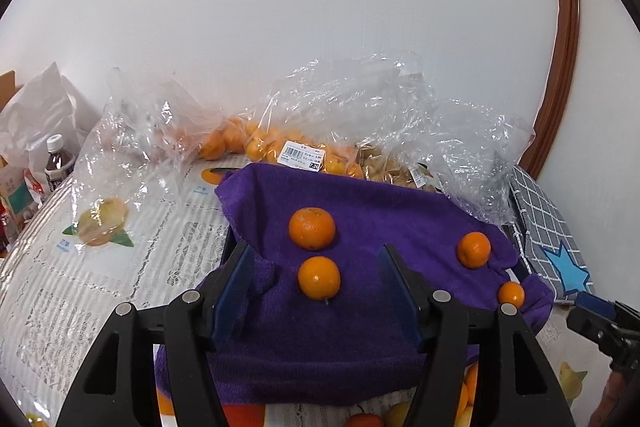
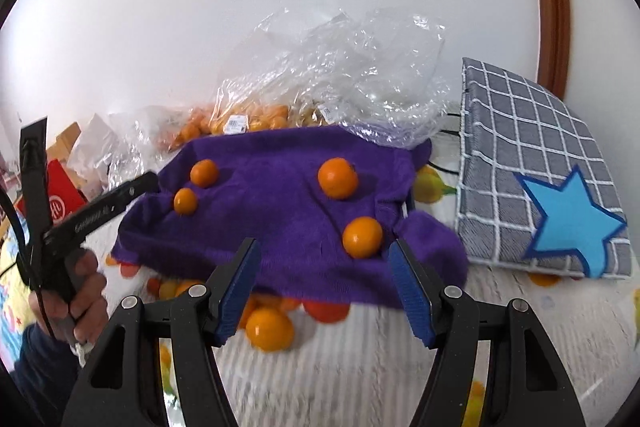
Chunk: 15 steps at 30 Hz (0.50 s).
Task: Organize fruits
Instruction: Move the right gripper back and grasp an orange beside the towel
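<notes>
My left gripper (image 1: 316,291) has its jaws spread wide and holds nothing. Between its blue pads (image 1: 234,291) I see a small orange (image 1: 319,277) lying on the purple towel (image 1: 360,339), apart from both pads. Just behind it sits a larger orange (image 1: 312,228). Two more lie well off to the right: one (image 1: 474,249) further back, and a smaller one (image 1: 511,294) at the towel's right edge.

My right gripper (image 2: 324,279) is also wide open and empty, hanging over the near edge of the towel. The orange nearest it (image 2: 362,237) sits just ahead of its right finger, not touching it. In this view I also see the left hand (image 2: 78,291) gripping its black handle at the left side.

Behind the towel, against the wall, a clear plastic bag (image 1: 304,155) with a price label holds many more oranges. A grey checked cloth with a blue star (image 2: 536,183) lies to the right of the towel.
</notes>
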Motion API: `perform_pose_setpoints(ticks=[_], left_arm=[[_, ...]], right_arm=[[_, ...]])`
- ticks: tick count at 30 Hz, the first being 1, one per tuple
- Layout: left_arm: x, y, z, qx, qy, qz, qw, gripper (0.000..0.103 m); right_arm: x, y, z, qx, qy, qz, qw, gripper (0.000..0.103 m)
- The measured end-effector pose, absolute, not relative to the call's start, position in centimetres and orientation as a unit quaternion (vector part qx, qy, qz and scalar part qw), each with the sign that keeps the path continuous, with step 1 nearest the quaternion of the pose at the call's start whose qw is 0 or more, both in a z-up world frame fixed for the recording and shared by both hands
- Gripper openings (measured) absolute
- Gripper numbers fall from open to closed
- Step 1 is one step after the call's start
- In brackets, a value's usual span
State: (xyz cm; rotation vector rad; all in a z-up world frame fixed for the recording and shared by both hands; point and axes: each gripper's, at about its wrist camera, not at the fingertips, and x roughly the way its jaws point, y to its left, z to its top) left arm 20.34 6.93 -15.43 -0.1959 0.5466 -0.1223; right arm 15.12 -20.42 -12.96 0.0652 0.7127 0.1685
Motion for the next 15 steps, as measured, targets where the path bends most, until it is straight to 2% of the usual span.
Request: perform_pose_setpoints(ticks=[4, 9, 15], left_arm=[[18.9, 7.2, -15.7, -0.095, 0.274, -0.06, 0.955, 0.062], [17.1, 8.5, -16.3, -0.104, 0.294, -0.064, 0.948, 0.062], [14.5, 10.0, -17.2, -0.118, 0.311, -0.075, 0.94, 0.063]], right_arm=[[13.6, -20.4, -13.7, 0.033, 0.363, 0.08, 0.928, 0.064], [12.3, -20.3, -15.3, 0.024, 0.379, 0.083, 0.921, 0.054], [11.8, -18.8, -16.6, 0.027, 0.393, 0.129, 0.91, 0.053]])
